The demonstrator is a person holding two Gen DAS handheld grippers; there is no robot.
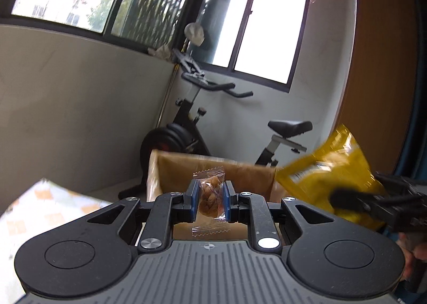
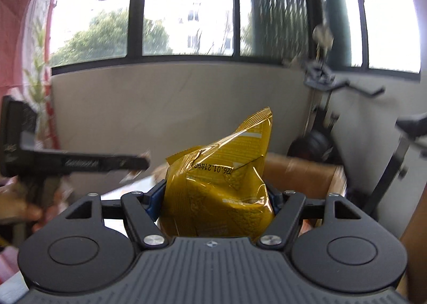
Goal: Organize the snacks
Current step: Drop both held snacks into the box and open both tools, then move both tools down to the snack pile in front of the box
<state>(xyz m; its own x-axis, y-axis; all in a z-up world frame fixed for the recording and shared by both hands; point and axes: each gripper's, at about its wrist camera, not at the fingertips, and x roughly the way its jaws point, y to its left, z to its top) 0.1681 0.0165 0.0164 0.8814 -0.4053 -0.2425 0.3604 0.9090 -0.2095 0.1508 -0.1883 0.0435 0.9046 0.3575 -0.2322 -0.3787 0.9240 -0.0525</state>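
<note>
Currently my left tool (image 1: 210, 198) is closed on a small clear-wrapped brown twisted pastry snack (image 1: 210, 197), blue pads pressing it from both sides, wrapper ends sticking out above and below. It hangs over the open brown cardboard box (image 1: 213, 170), which sits just beyond the fingers. My right tool (image 2: 213, 197) is clamped on a crinkled yellow foil snack bag (image 2: 221, 184), held upright with its printed date code upside down; the bag hides most of both pads. Seen from the left wrist, that bag (image 1: 331, 170) is at the box's right edge, blurred. Seen from the right wrist, the box (image 2: 301, 173) lies behind and right of the bag. A checked orange-and-white cloth (image 1: 48, 205) covers the table at lower left. A black exercise bike (image 1: 202, 117) stands behind the box, under the window.
</note>
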